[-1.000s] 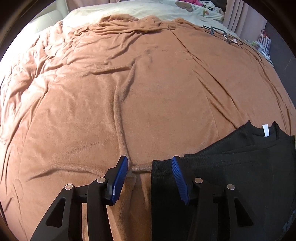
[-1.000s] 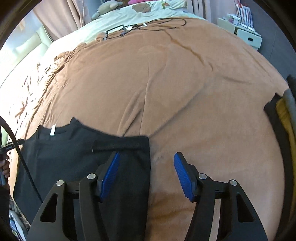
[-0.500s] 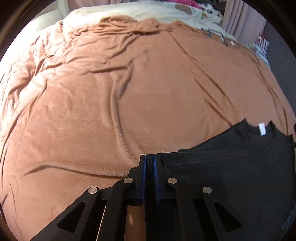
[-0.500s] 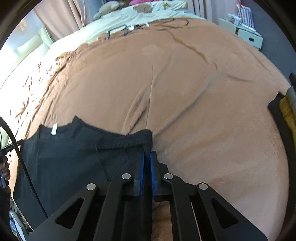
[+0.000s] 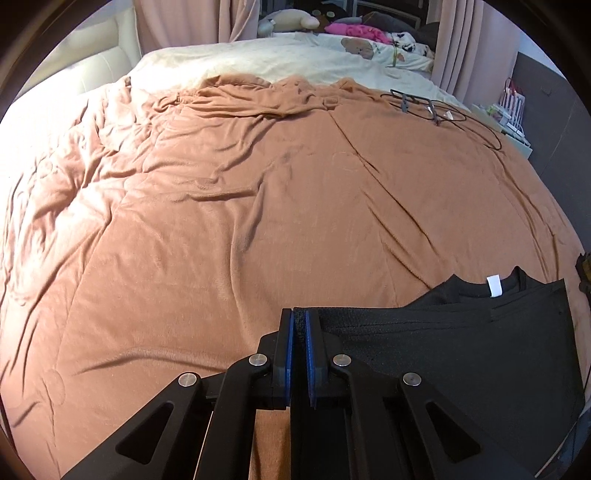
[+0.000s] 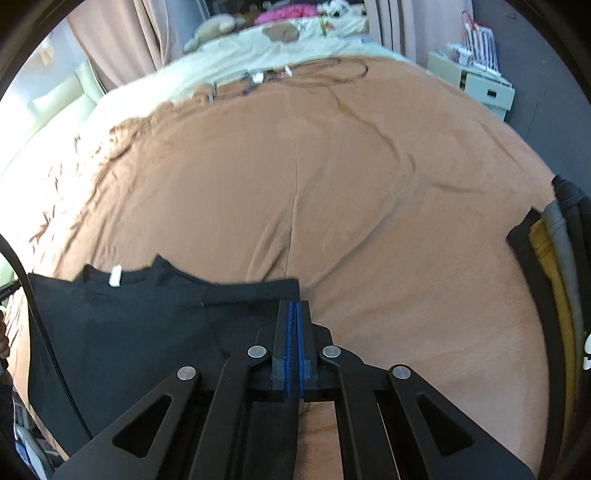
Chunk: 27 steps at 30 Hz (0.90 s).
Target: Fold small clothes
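A black garment (image 5: 461, 354) with a white neck label (image 5: 494, 286) lies at the near edge of the bed on a brown blanket (image 5: 258, 206). My left gripper (image 5: 299, 321) is shut on the garment's left corner. In the right wrist view my right gripper (image 6: 294, 314) is shut on the right corner of the same black garment (image 6: 147, 325), whose white label (image 6: 116, 276) faces the far side. The pinched edge is lifted slightly off the blanket.
A stack of folded clothes (image 6: 554, 280), black, mustard and grey, lies at the bed's right edge. Hangers and a black cable (image 5: 432, 109) lie at the far right of the blanket. A cream sheet and plush toys (image 5: 288, 26) are at the head. A white drawer unit (image 6: 480, 85) stands beside the bed.
Both grippers went from open, straddling the garment's corners, to shut on them. Both have since risen and tilted up, lifting the near edge.
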{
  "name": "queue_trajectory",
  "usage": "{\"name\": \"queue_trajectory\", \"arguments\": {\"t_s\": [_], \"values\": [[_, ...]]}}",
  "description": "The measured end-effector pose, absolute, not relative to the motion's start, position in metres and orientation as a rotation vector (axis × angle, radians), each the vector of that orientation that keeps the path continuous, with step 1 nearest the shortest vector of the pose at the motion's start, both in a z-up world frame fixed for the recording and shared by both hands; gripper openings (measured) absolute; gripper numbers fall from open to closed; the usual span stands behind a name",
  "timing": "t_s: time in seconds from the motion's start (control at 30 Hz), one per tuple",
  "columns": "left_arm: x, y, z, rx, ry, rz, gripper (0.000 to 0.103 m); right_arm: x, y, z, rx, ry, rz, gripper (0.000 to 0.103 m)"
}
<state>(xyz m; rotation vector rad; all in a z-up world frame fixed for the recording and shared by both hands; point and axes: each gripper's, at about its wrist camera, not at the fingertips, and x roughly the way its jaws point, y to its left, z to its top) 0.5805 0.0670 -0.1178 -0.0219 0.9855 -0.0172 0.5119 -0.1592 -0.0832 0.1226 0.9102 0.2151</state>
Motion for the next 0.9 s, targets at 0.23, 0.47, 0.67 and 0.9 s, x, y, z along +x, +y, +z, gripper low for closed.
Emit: {"name": "queue_trajectory", "arguments": {"t_s": [0.23,0.47,0.67,0.9], "values": [[0.588,0.068,-0.135,-0.026,1.02,-0.004,0.006,0.533,-0.147,-0.11,0.149,0.958,0.228,0.0],[0.599,0.068,-0.152,-0.018,1.044,0.012,0.006,0.546,-0.157,-0.118,0.149,0.974,0.263,0.0],[0.607,0.067,-0.165,-0.016,1.068,0.017,0.006,0.542,-0.177,-0.115,0.197,0.955,0.261,0.012],[0.607,0.069,-0.173,-0.053,1.074,0.004,0.006,0.528,-0.184,-0.111,0.223,0.904,0.275,0.088]]}}
